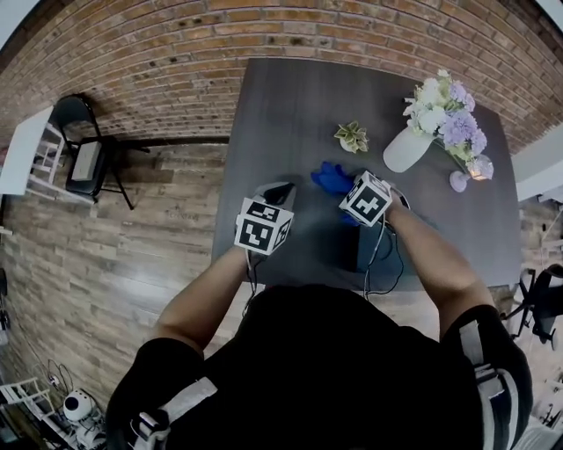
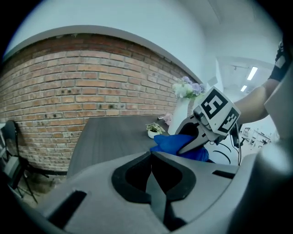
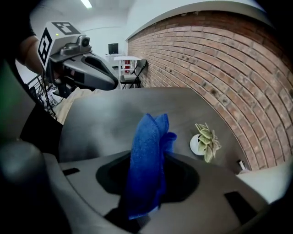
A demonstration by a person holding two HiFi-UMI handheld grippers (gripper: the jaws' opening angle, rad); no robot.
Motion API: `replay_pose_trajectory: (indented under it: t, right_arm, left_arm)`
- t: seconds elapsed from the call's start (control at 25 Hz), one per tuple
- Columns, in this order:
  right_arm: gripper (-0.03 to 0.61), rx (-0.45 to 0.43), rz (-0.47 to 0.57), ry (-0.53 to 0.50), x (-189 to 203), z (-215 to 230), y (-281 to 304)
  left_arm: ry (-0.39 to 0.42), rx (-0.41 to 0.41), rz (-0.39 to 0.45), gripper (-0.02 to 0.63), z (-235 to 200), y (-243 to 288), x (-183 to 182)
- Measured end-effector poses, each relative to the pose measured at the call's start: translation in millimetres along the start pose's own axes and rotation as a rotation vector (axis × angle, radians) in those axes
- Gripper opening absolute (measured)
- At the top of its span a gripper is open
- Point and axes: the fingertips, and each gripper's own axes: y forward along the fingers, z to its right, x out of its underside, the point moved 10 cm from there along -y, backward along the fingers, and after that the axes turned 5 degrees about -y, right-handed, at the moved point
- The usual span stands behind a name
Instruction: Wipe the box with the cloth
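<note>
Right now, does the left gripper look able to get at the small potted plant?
Probably yes. Bare table lies between the left gripper and the potted plant. The right gripper, holding the blue cloth, sits just right of that path. The left gripper is shut, so it must open first.

Office-type rm: brick wall (image 1: 264,26), dark table (image 1: 290,114), folding chair (image 1: 84,154).
</note>
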Motion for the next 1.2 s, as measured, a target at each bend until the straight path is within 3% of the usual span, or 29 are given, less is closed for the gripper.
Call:
replay_pose_trajectory:
  t: [0.28, 0.52, 0.72, 1.0, 1.2]
  right_arm:
    - [0.144, -0.004, 0.062, 0.093, 44.1, 22.4, -7.5]
    - [0.144, 0.022, 0.025, 0.136, 95.8, 42.2, -20.5]
    - [0.144, 0.049, 0.031, 0.233, 148.9, 54.7, -36.0]
    - [0.146, 0.146, 0.044, 0.444, 229.2, 70.0, -68.0]
    - [0.146, 0.313, 0.054, 0.668, 284.9, 75.6, -96.2]
  left_arm:
    - [-0.028, -0.112, 0.032, 0.009, 25.8, -2.3, -8.0]
    - [-0.021, -0.132, 0.007, 0.009, 59.1, 3.1, -4.9]
    - [0.022, -0.115, -0.012, 0.009, 85.6, 18.7, -11.1]
    - [0.075, -0.041, -0.056, 0.009, 117.4, 41.2, -16.7]
    - [0.127, 0.013, -0.087, 0.009, 132.3, 53.9, -15.7]
